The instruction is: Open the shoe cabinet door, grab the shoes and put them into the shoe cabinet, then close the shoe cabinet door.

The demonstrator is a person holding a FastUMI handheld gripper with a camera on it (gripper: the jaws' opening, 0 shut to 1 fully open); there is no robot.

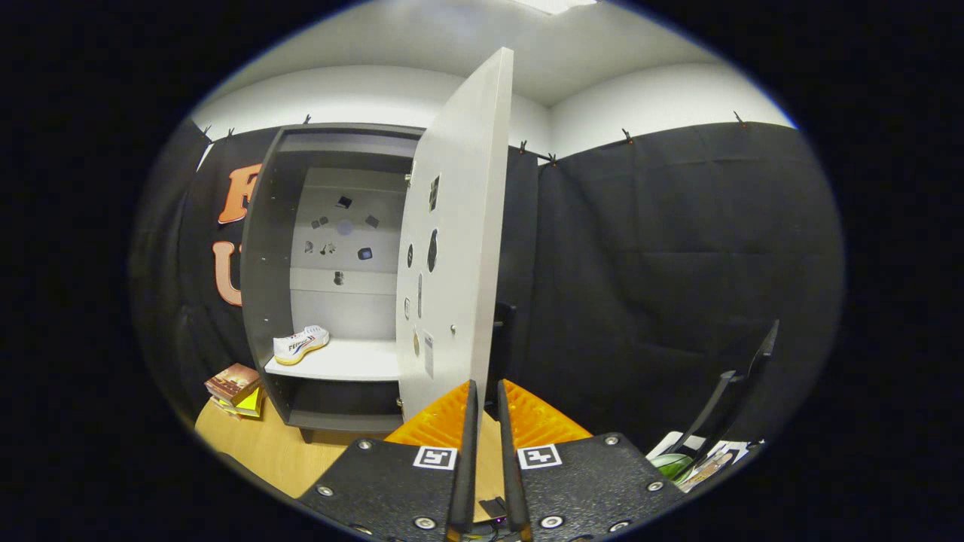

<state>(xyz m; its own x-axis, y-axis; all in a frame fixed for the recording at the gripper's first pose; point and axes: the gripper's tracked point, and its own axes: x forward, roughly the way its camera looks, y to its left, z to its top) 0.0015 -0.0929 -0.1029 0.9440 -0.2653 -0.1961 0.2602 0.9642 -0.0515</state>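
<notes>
- Shoe cabinet door (pixel 459 248) stands open; white sneaker (pixel 300 344) lies on the shelf (pixel 346 361).
- Gripper (pixel 483 410), nearly pressed together, seemingly straddles the door's edge; closing remains.

The tool (pixel 483 421) has black screwed plates (square markers) and orange ribbed fingers (pixel 440 421).

1. Your cabinet (pixel 275 248) is a dark grey, upright box with a pale back panel, standing open on the wooden surface.
2. Its light grey door (pixel 459 248) is swung wide, its edge facing you.
3. Your white shoe (pixel 300 344) lies on its sole on the cabinet's white shelf (pixel 354 361), near the left wall.
</notes>
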